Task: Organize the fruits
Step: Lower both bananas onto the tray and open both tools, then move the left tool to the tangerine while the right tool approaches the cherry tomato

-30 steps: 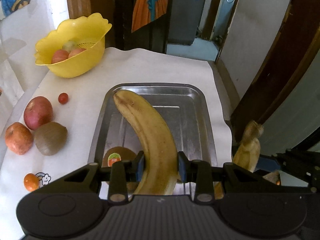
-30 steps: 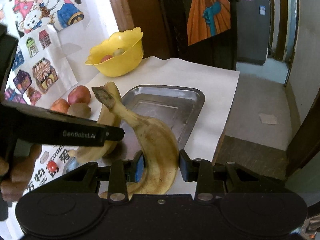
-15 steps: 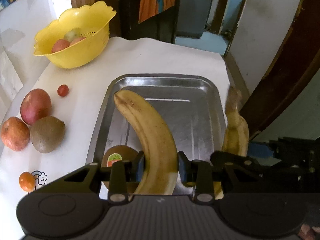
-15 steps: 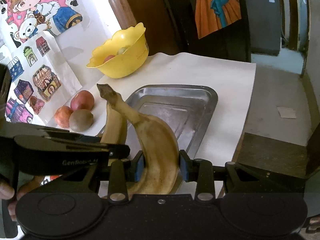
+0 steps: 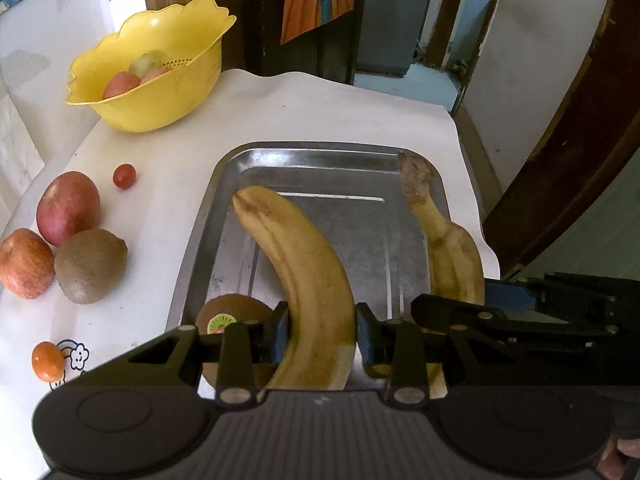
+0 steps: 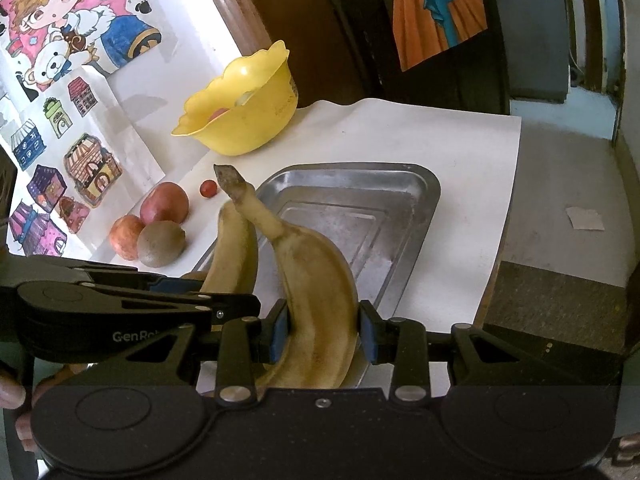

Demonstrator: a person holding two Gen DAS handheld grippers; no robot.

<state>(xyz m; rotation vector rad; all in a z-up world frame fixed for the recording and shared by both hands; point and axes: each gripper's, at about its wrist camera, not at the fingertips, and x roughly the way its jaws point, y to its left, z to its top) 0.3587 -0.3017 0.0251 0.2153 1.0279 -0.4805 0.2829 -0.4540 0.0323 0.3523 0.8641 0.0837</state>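
Far left on the white-covered table (image 5: 280, 120) sit a tiny orange tomato (image 5: 48, 361), two matte red apples (image 5: 68, 207) and a fuzzy brown kiwi (image 5: 90, 266), with a glossy cherry tomato (image 5: 124, 176) just beyond them. Behind stands a scalloped yellow plastic colander (image 5: 160, 92) holding more fruit. In the middle lies a shallow steel tray (image 5: 400, 240), scuffed and rounded at its corners, with a stickered kiwi (image 5: 232, 314) in its near left corner. The left tool (image 5: 321, 334) is clamped across a curved, brown-freckled banana (image 5: 296, 264) over the tray. To its right, the right tool (image 6: 322, 338) pinches a second banana (image 6: 316, 292), smoother and ending in a dry, dark stem, over the tray's right rim. Cartoon stickers (image 6: 72, 32) cover the wall on the left.
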